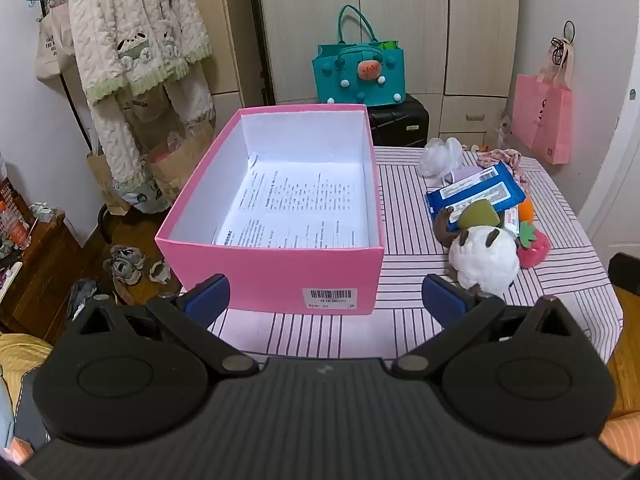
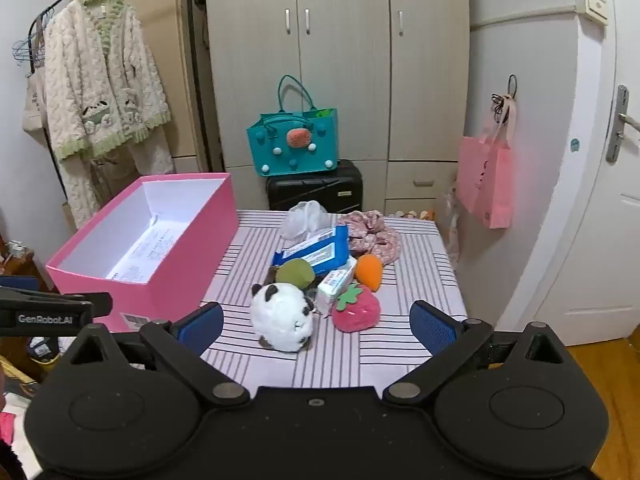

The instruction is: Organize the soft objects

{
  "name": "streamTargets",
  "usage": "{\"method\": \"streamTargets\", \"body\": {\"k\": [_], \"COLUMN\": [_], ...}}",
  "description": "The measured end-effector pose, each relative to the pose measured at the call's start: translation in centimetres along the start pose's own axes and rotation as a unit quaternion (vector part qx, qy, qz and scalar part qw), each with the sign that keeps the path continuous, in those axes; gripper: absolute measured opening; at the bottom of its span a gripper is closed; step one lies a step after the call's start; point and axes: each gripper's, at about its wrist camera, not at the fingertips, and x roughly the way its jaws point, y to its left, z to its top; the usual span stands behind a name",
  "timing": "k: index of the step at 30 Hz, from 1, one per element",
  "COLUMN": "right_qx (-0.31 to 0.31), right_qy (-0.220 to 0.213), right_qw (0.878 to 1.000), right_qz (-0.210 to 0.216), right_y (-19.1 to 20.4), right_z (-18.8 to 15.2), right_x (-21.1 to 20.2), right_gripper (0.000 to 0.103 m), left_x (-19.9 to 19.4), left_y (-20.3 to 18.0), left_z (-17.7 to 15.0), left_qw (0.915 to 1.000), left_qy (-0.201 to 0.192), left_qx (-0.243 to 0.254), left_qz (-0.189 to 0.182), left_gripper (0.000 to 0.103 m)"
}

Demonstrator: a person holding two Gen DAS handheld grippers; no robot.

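The work stands at its opening step: nothing has been packed, and the pink box (image 1: pixel 276 216) holds only a printed sheet on its floor. The left gripper (image 1: pixel 326 300) hangs above the near edge of the striped tablecloth (image 1: pixel 400 320), jaws spread wide and empty, with the box directly ahead of it and its near wall close beyond the fingertips. The right gripper (image 2: pixel 316 326) is likewise released and carries nothing; it is angled down toward the pile of soft items. Just ahead of it, slightly toward its left finger, lies the panda plush (image 2: pixel 284 318). The strawberry plush (image 2: pixel 356 312) sits just ahead near the centre line, with a white wipes packet (image 2: pixel 336 282) between the two. Farther ahead are the green plush (image 2: pixel 294 274), the carrot plush (image 2: pixel 369 270), a blue wipes pack (image 2: pixel 318 250), a floral scrunchie (image 2: pixel 372 232) and a clear plastic bag (image 2: pixel 304 216). In my judgement, the next move falls to the right gripper: advance and lower over the panda, the nearest item, close gently on its body, then carry it leftward to the box. The risk noted is nudging the adjoining packet.
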Motion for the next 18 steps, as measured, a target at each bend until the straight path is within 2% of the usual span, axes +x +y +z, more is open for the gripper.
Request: {"method": "streamTargets", "body": {"k": [4, 7, 10, 18], "right_qx": [0.005, 0.02, 0.002, 0.0], "right_qy": [0.004, 0.02, 0.007, 0.002], "right_qw": [1.0, 0.999, 1.0, 1.0], "right_qz": [0.014, 0.028, -0.001, 0.002], "right_y": [0.2, -1.7, 0.0, -0.3], "right_z": [-0.2, 0.0, -0.4, -0.6], "right_x": [-0.1, 0.7, 0.2, 0.0], "right_gripper": [0.101, 0.101, 0.101, 0.101], "left_x": [0.0, 0.6, 0.6, 0.5], "left_y": [0.0, 0.2, 0.3, 0.1], "left_z": [0.1, -0.7, -0.5, -0.7], "left_qw": [1.0, 1.0, 0.9999, 1.0], "left_qy": [0.005, 0.006, 0.011, 0.005], "left_qx": [-0.003, -0.004, -0.008, -0.005], "left_qz": [0.001, 0.003, 0.0, 0.001], "left_gripper": [0.103, 0.103, 0.103, 0.103]}}
